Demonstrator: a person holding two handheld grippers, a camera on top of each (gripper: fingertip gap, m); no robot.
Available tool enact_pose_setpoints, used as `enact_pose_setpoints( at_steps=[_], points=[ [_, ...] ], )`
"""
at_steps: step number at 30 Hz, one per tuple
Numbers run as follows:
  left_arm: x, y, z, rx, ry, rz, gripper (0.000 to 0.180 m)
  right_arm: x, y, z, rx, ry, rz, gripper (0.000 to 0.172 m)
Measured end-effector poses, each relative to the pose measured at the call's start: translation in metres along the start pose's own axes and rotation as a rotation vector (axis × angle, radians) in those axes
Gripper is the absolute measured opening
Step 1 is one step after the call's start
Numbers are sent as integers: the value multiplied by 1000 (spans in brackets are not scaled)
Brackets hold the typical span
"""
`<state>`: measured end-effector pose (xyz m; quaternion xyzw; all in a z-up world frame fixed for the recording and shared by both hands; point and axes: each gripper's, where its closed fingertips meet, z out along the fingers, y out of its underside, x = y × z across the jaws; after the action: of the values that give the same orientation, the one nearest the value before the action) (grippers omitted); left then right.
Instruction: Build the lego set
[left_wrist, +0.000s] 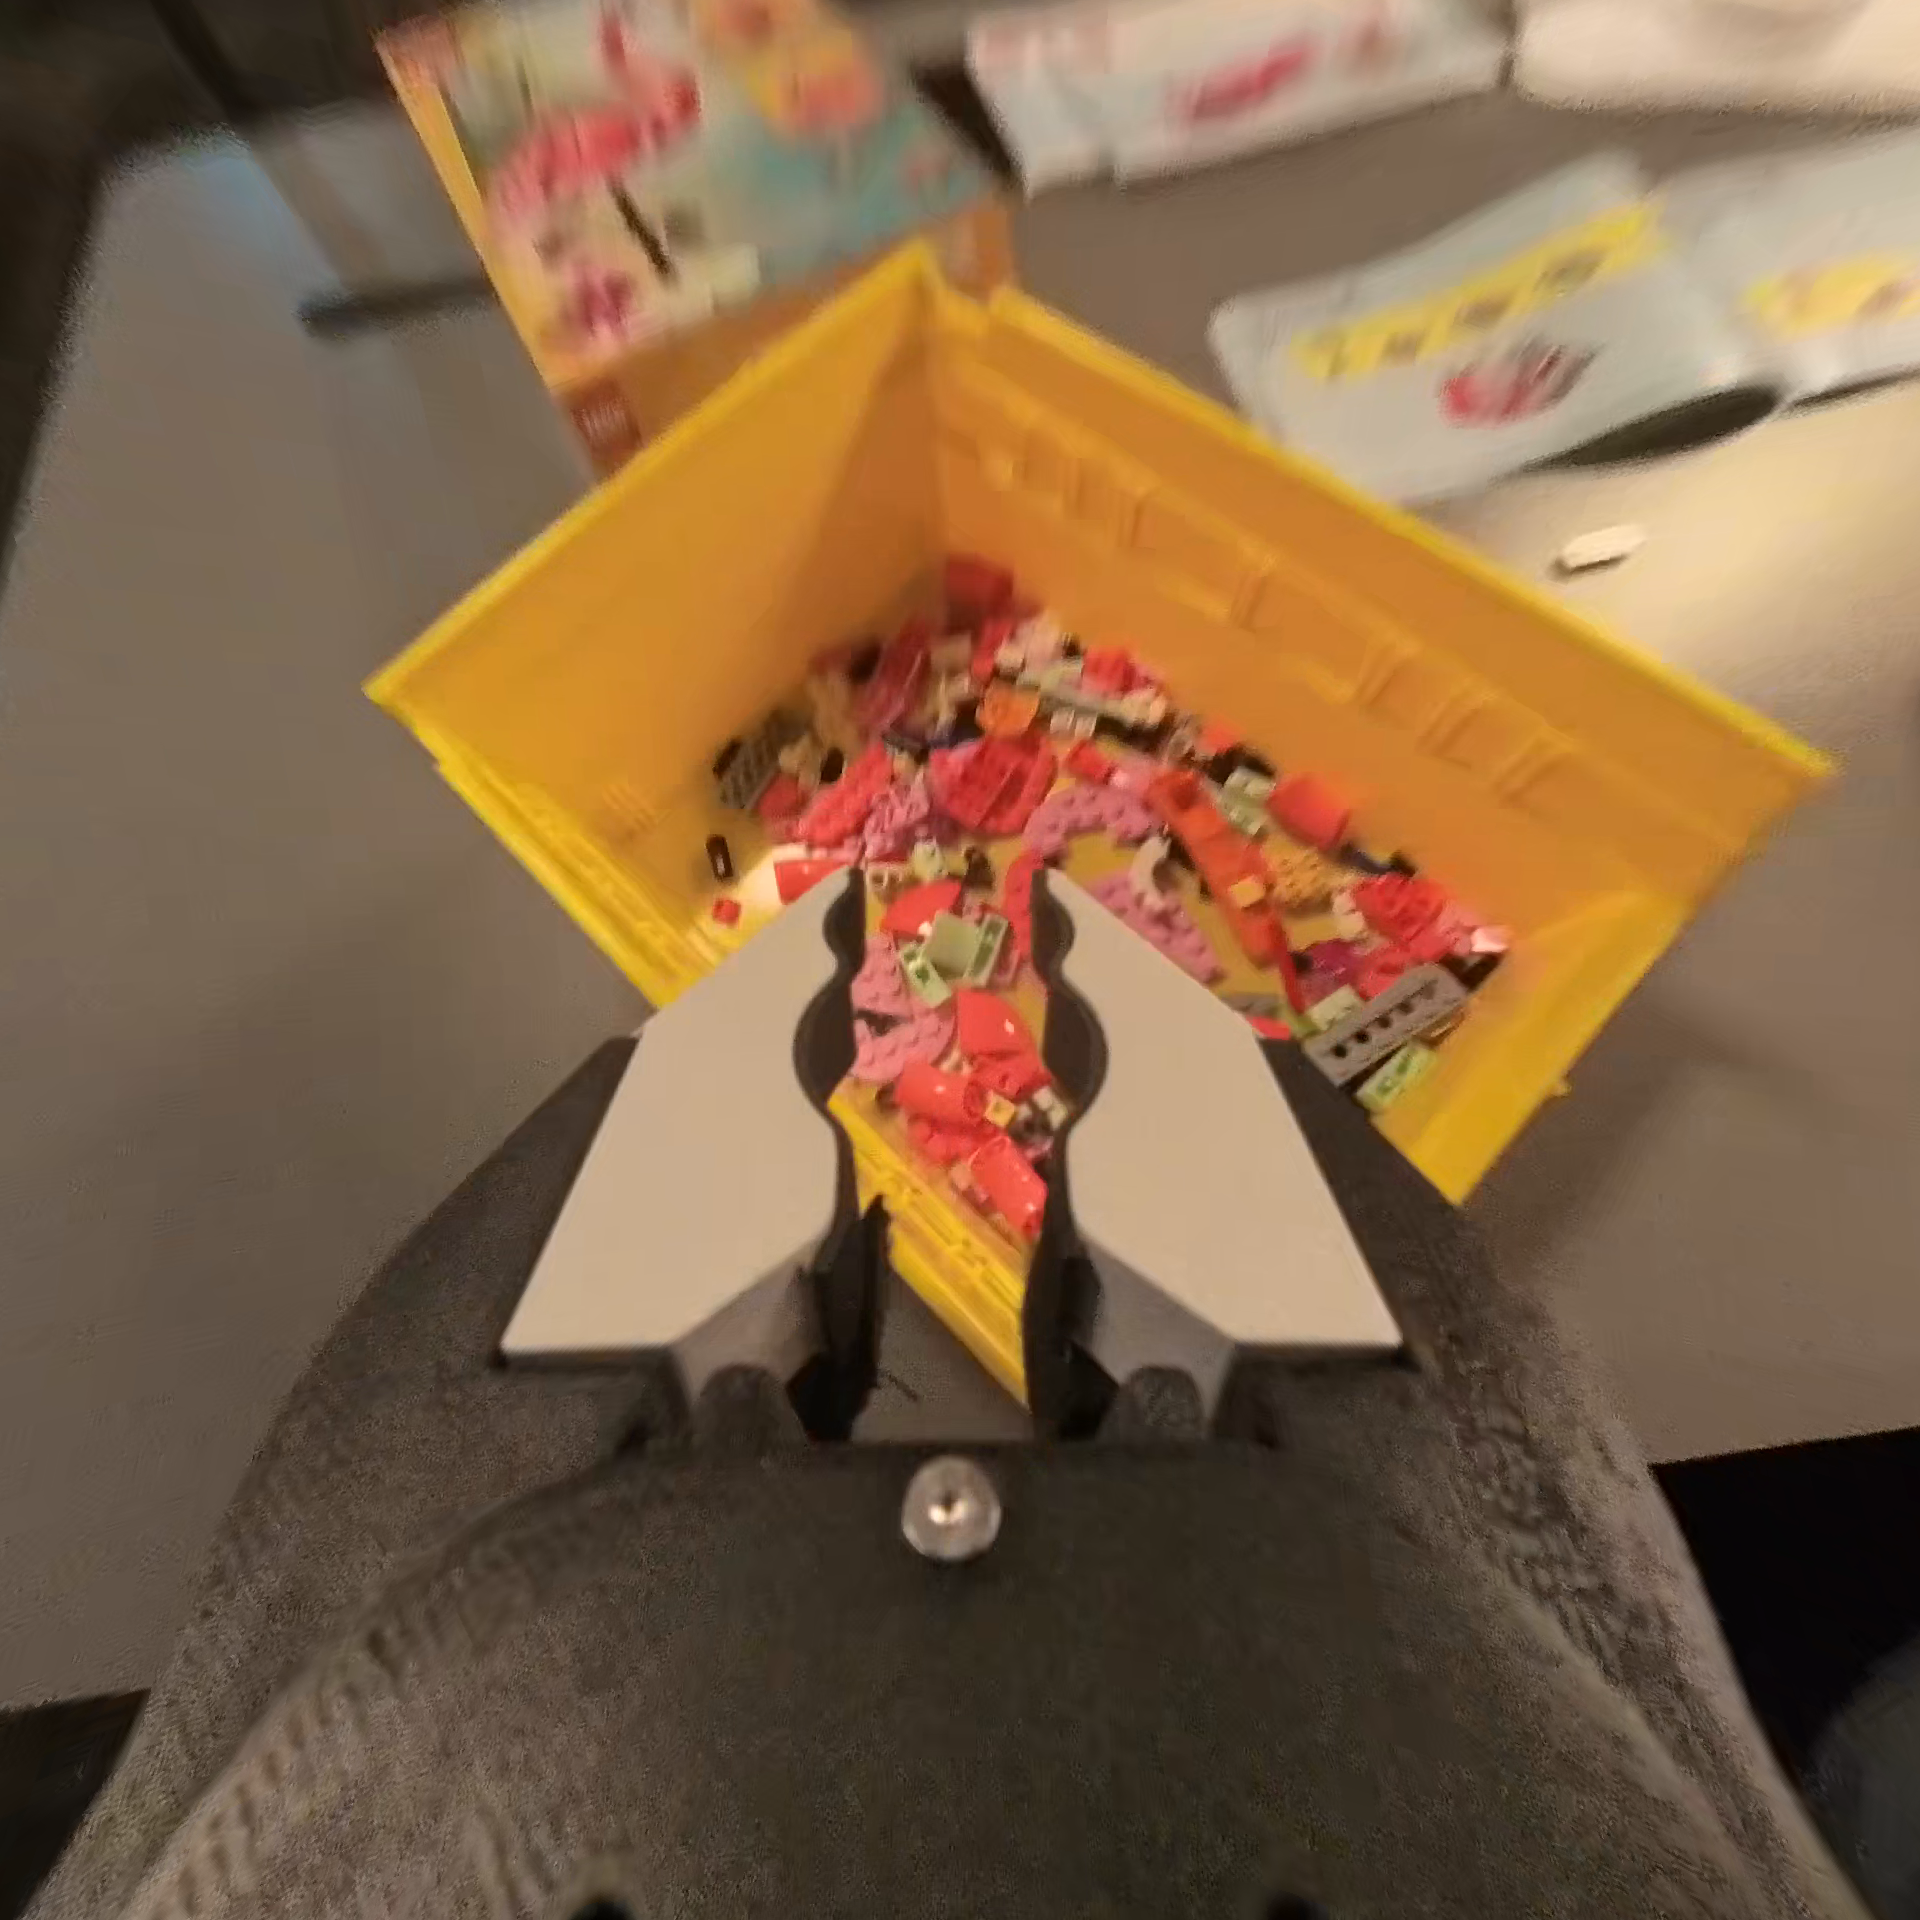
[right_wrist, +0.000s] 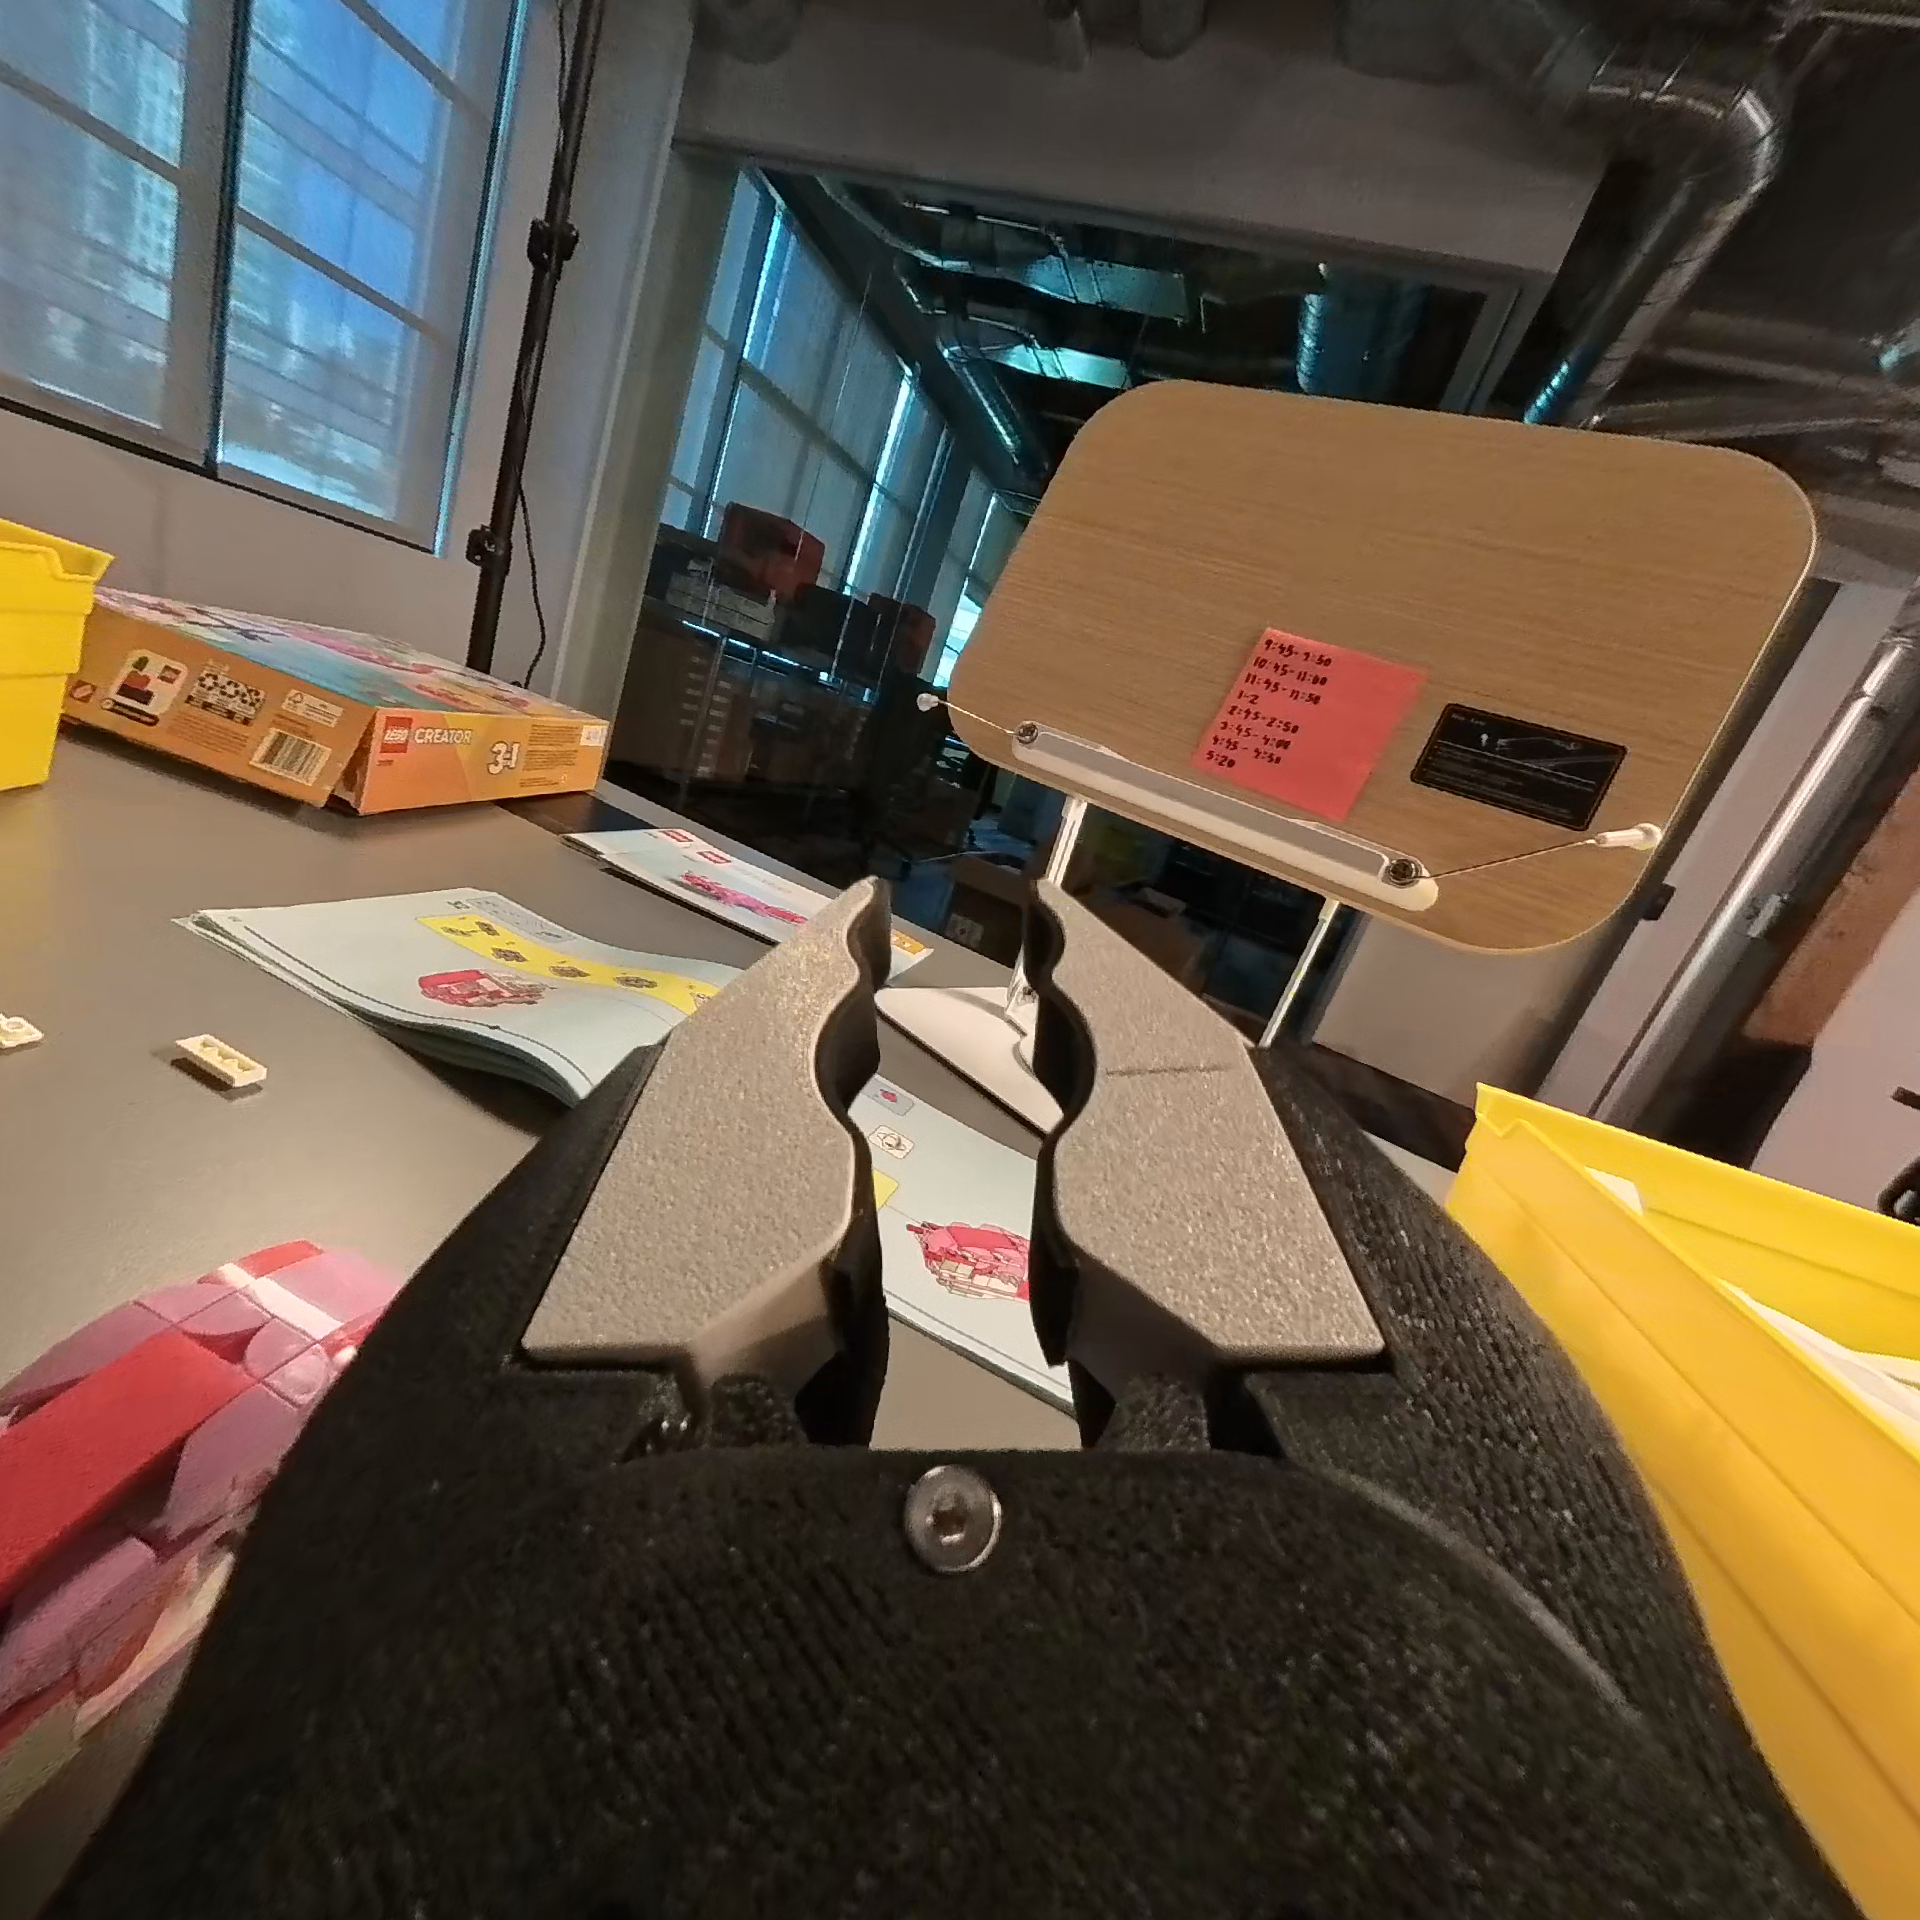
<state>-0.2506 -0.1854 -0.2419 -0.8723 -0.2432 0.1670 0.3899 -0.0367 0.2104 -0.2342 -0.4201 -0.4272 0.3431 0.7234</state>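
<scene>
My left gripper (left_wrist: 945, 883) hovers over an open yellow bin (left_wrist: 1143, 499) that holds several loose red, pink and pale green bricks (left_wrist: 987, 790). Its jaws stand apart with nothing pressed between them; the bricks show through the gap from below. The view is blurred by motion. My right gripper (right_wrist: 956, 904) is low above the grey table (right_wrist: 260, 1174), over an open instruction booklet (right_wrist: 468, 977). Its jaws stand apart and nothing is between them. A pink and red brick build (right_wrist: 156, 1403) sits close at its lower left.
A toy box (right_wrist: 343, 717) lies at the back left, also behind the bin (left_wrist: 665, 208). A wooden book stand (right_wrist: 1382, 665) with a red note rises ahead. Yellow bins stand at the right (right_wrist: 1662, 1351) and far left (right_wrist: 31, 665). A small white plate piece (right_wrist: 218, 1060) lies on the table.
</scene>
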Motion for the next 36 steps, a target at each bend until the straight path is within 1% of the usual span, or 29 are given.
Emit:
enact_pose_setpoints(
  at_steps=[1,3,5,9,13,20,22,27,28,29,33,36],
  points=[
    [0,5,10,-83,12,0,27,1,1,0,-3,1,2,24],
    [7,11,38,-209,91,6,9,2,2,1,-11,5,3,24],
    [15,17,58,-306,159,-20,2,2,4,2,-19,7,2,24],
    [16,39,89,-528,204,-55,0,1,5,4,-22,3,-6,23],
    [8,50,103,-635,214,-111,0,0,6,6,-26,-3,-9,23],
    [-4,57,114,-704,145,-113,0,-3,7,8,-32,-15,-18,22],
    [-2,60,116,-720,148,-114,0,-3,7,8,-34,-14,-16,22],
    [-4,60,119,-708,109,-97,2,-2,9,9,-45,-12,-11,21],
    [-3,60,119,-705,107,-104,7,-3,9,9,-46,-13,-13,21],
    [-3,60,119,-702,107,-111,7,-3,9,9,-46,-15,-15,21],
    [-8,61,118,-709,68,-96,7,-4,10,10,-53,-19,-18,20],
    [-7,56,117,-683,84,-107,6,-4,11,10,-54,-20,-17,20]
  ],
)
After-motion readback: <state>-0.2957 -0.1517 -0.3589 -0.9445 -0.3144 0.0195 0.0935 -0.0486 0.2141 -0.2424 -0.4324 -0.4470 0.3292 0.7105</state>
